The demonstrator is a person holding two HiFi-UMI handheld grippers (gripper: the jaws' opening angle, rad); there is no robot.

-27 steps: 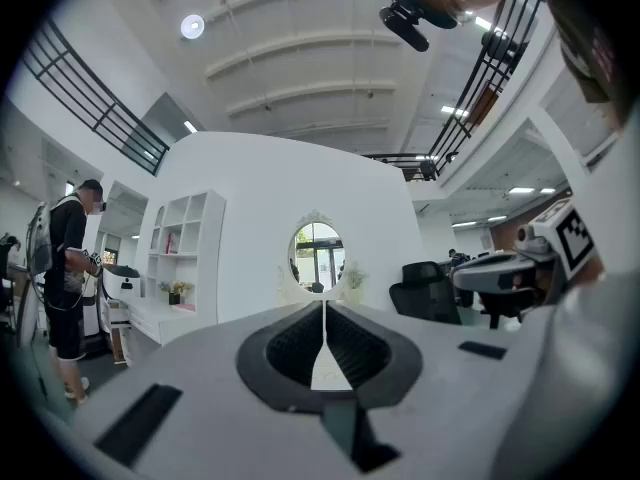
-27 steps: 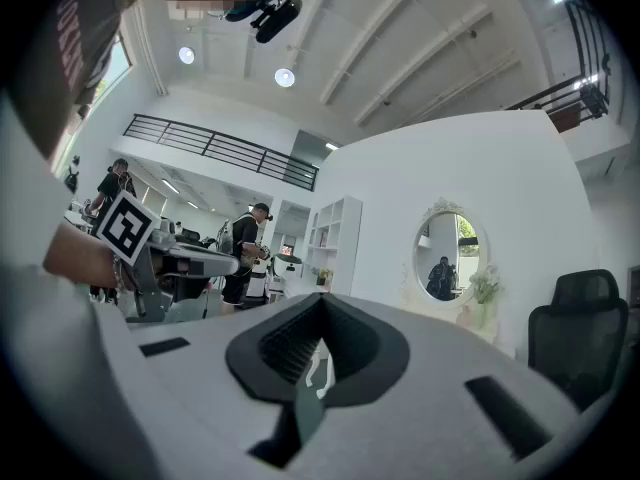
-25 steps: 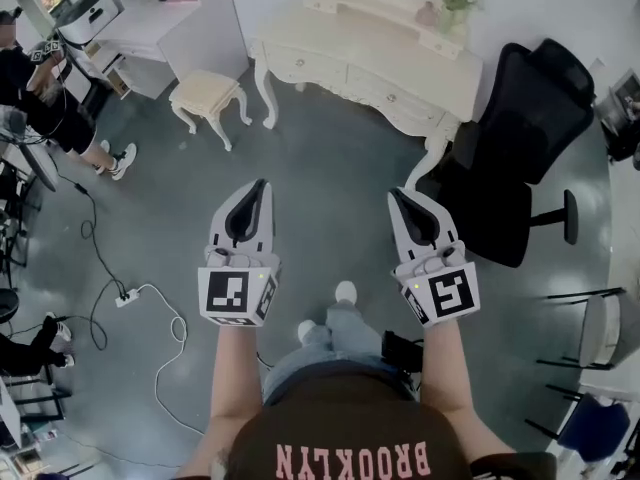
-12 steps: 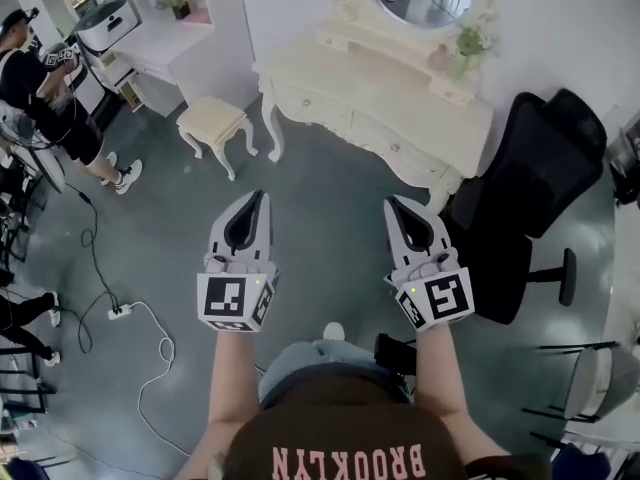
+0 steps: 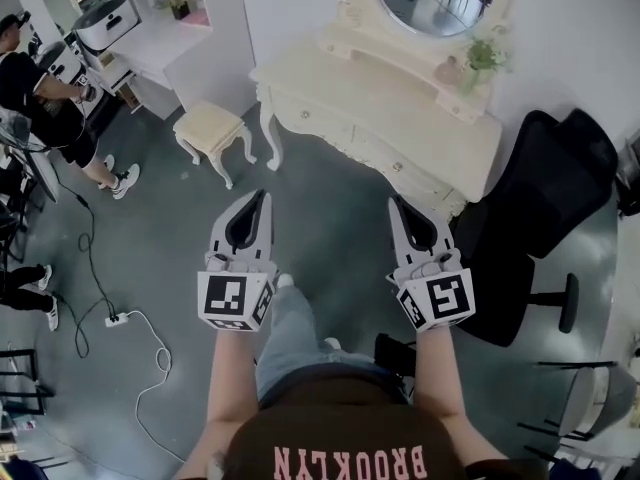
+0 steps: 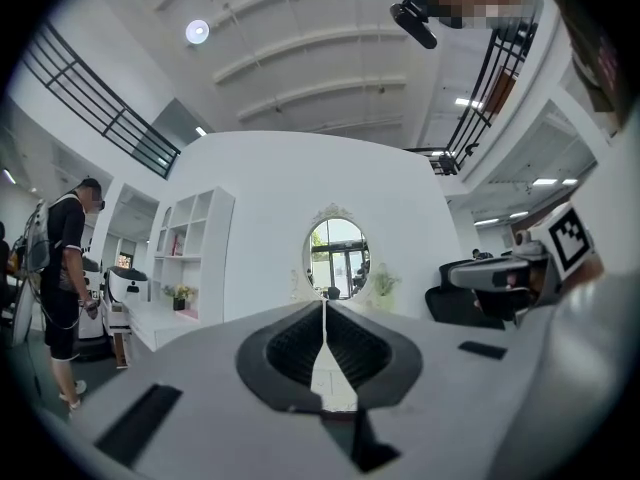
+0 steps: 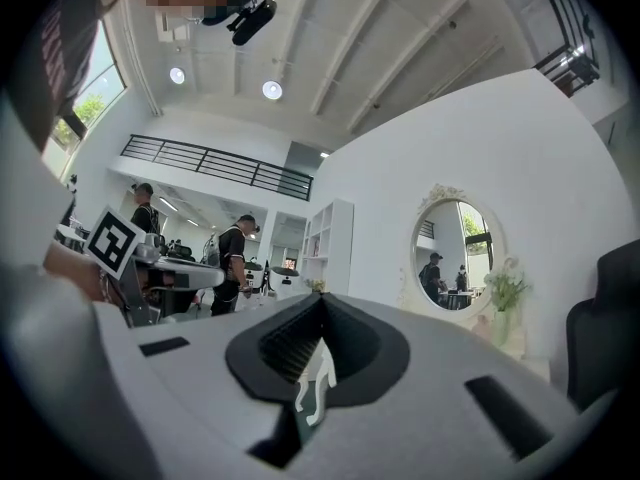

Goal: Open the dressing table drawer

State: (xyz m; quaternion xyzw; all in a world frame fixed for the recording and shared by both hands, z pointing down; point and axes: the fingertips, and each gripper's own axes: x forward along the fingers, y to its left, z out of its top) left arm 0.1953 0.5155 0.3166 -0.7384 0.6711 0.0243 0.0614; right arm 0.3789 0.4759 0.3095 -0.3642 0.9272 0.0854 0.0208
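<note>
Dressing table [image 5: 400, 98] nearer than a second ago, still well ahead; left gripper [image 5: 261, 198] and right gripper [image 5: 394, 202] both closed, empty: part your jaws before reaching a drawer [image 5: 395, 166] knob.

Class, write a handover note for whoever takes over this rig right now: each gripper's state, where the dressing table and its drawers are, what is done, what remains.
Left gripper: shut, empty.
Right gripper: shut, empty.
Dressing table: ahead, beyond both grippers, touched by neither; black office chair at its right end.
Done: nothing yet; the drawers look closed.
Left: walk up, open one gripper's jaws, grip a drawer knob, pull the drawer out.
</note>
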